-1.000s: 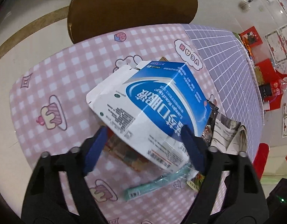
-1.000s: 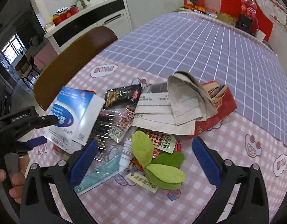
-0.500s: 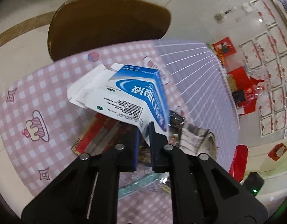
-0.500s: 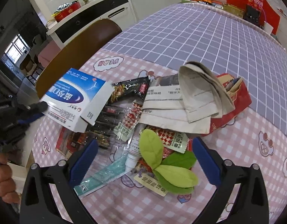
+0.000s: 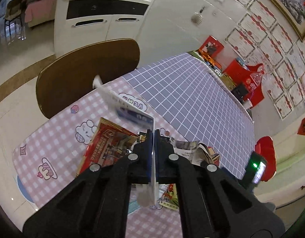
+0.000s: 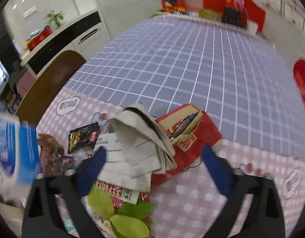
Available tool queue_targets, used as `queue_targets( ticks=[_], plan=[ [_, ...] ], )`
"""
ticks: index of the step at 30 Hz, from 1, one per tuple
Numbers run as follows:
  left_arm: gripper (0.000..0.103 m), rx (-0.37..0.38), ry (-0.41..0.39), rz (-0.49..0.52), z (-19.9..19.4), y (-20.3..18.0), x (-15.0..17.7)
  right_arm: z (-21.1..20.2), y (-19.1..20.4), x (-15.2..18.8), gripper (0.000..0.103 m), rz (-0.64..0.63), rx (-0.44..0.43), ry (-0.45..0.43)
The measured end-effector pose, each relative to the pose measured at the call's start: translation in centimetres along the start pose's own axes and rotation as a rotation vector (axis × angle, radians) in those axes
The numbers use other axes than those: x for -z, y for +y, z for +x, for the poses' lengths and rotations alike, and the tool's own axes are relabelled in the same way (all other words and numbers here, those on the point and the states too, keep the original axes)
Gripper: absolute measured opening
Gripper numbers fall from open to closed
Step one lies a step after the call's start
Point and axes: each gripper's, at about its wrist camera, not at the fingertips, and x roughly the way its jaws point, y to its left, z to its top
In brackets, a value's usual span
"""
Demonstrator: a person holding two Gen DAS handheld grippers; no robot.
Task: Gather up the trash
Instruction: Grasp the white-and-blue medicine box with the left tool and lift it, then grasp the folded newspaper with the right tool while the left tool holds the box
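My left gripper (image 5: 153, 133) is shut on a flattened blue and white carton (image 5: 130, 111), held edge-on above the table; the carton also shows blurred at the left of the right wrist view (image 6: 11, 148). My right gripper (image 6: 152, 158) is open above the trash pile, its fingers either side of a folded newspaper (image 6: 140, 138) and a red paper box (image 6: 190, 136). Green leaves (image 6: 116, 214), a black snack wrapper (image 6: 83, 136) and a red printed pack (image 5: 110, 144) lie on the pink checked cloth (image 5: 59, 138).
A brown chair back (image 5: 87, 67) stands at the table's left edge. The far half of the table has a purple grid cloth (image 6: 182, 63). Red boxes and bags (image 6: 232, 0) sit at the far end. A red stool (image 5: 265, 154) is at the right.
My left gripper has lifted and tilted up with the carton, now seen edge-on. My right gripper has moved forward over the newspaper and red box.
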Motion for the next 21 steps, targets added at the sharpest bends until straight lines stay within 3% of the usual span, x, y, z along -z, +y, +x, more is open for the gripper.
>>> queue_targets(
  ticks=[3,6,7,11,17,21],
  plan=[
    [0.002,-0.006,0.02,0.007,0.7,-0.2,0.3,1.4,-0.2,-0.3,0.063,0.006,-0.009,0.032],
    [0.002,-0.013,0.056,-0.007,1.7,0.4,1.2,1.9,-0.3,-0.4,0.022,-0.009,-0.025,0.051],
    [0.002,-0.019,0.06,-0.001,1.8,0.3,1.4,1.5,-0.4,-0.6,0.013,-0.015,-0.036,0.045],
    [0.002,-0.008,0.064,0.016,1.4,-0.3,1.4,-1.0,0.3,-1.1,0.008,-0.051,-0.063,-0.004],
    [0.002,0.03,0.021,0.008,-1.1,-0.7,0.7,-7.5,2.5,-2.3,0.007,-0.135,-0.071,-0.163],
    [0.002,0.056,-0.019,-0.018,-3.7,0.1,0.4,-11.5,5.5,-2.6,0.007,-0.207,-0.133,-0.22]
  ],
)
